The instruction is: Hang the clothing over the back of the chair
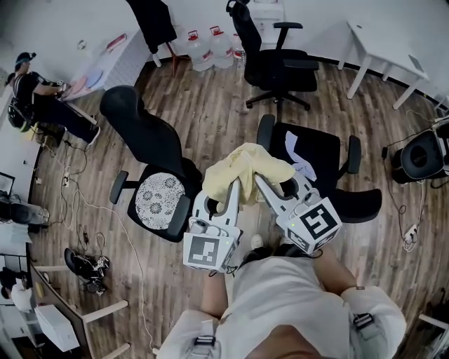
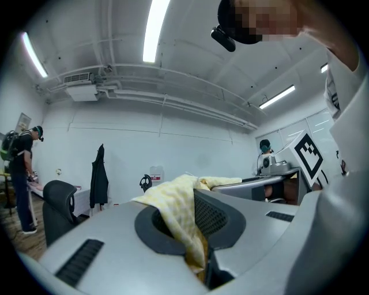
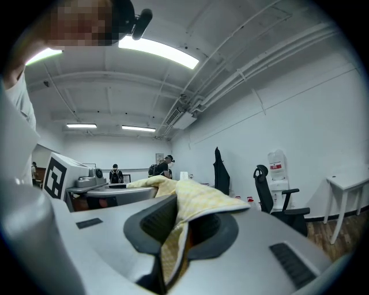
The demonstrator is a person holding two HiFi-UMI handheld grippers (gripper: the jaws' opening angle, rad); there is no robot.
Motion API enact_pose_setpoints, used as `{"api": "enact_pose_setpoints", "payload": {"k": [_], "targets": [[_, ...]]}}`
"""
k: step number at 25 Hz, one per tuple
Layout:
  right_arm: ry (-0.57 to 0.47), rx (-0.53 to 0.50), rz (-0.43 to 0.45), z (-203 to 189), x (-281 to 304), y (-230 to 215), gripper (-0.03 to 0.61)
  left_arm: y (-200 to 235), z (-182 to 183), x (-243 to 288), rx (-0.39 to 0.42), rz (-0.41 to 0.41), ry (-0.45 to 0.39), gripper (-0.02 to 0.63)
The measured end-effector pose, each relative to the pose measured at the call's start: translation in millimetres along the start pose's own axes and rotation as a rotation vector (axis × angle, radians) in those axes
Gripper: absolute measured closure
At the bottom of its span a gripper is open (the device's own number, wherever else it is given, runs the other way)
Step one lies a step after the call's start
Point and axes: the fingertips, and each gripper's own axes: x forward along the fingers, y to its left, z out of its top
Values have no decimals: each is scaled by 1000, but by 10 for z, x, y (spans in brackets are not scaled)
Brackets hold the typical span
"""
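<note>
A pale yellow checked garment [image 1: 245, 168] hangs bunched between my two grippers, in the air above the gap between two black chairs. My left gripper [image 1: 233, 188] is shut on its left part, with the cloth [image 2: 173, 201] draped over the jaws [image 2: 196, 242]. On the right part my right gripper [image 1: 261, 181] is shut too, fabric [image 3: 196, 199] pinched between its pads [image 3: 176, 248]. The left chair [image 1: 140, 133] has a tall black back and a patterned seat cushion [image 1: 160, 198]. On the seat of the right chair [image 1: 330, 161] lies a white cloth [image 1: 302, 160].
A third office chair [image 1: 277, 59] stands further back, with water jugs [image 1: 210, 45] and a hanging dark coat [image 1: 151, 21] beyond. A white table [image 1: 382, 49] is at the far right and a black bag [image 1: 421, 156] sits below it. Cables [image 1: 77, 203] trail on the wooden floor. A person [image 1: 31, 91] works at left.
</note>
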Motion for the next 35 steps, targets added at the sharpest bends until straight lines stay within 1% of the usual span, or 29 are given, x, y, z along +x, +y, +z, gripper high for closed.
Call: {"api": "enact_pose_setpoints", "payload": {"k": [6, 9, 14, 19, 26, 32, 35], "targets": [[-33, -26, 8, 215, 70, -132, 515, 15, 179, 133, 40, -5, -37, 569], [-36, -35, 1, 275, 90, -239, 515, 6, 241, 249, 55, -1, -40, 569], [-34, -26, -32, 318, 150, -457, 516, -1, 276, 456, 78, -14, -46, 569], [-65, -17, -71, 426, 177, -696, 515, -11, 366, 699, 90, -25, -58, 569], [-111, -27, -151, 584, 29, -1103, 515, -199, 507, 1099, 99, -100, -86, 569], [-131, -24, -254, 640, -279, -1483, 517, -526, 556, 1459, 97, -192, -95, 569], [-141, -40, -314, 703, -481, -1680, 517, -731, 584, 1649, 85, -243, -102, 569]]}}
